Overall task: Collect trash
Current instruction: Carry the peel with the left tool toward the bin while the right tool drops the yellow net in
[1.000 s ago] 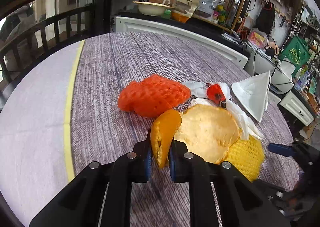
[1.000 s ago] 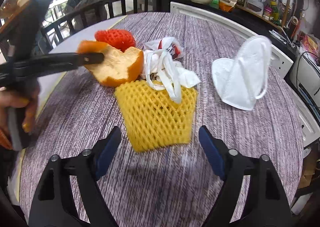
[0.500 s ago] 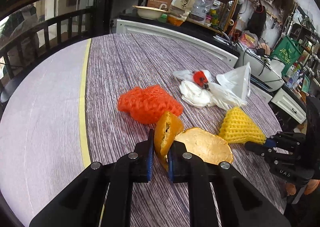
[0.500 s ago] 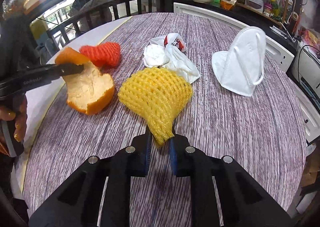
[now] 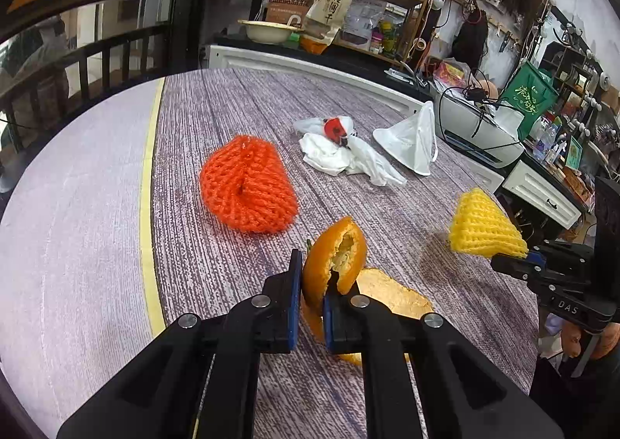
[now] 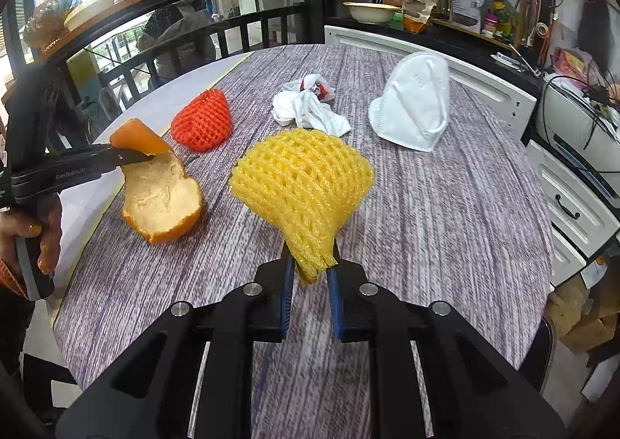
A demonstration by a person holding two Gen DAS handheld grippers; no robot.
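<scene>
My left gripper (image 5: pixel 310 297) is shut on an orange peel (image 5: pixel 337 260) and holds it above the table; the peel also shows in the right wrist view (image 6: pixel 162 195). My right gripper (image 6: pixel 310 276) is shut on a yellow foam fruit net (image 6: pixel 302 179), lifted off the table; the net also shows in the left wrist view (image 5: pixel 482 226). On the table lie a red foam net (image 5: pixel 248 185), a crumpled white plastic bag with a red bit (image 5: pixel 341 152) and a white face mask (image 5: pixel 410 140).
The round table (image 5: pixel 97 206) has a grey wood-grain cover with a yellow stripe. A dark railing (image 6: pixel 240 28) runs behind it. A white cabinet (image 6: pixel 426 51) and cluttered shelves (image 5: pixel 368 20) stand at the back and right.
Both grippers have pulled back and risen with their loads. The yellow net has left the table, and the peel hangs higher, farther from the red net.
</scene>
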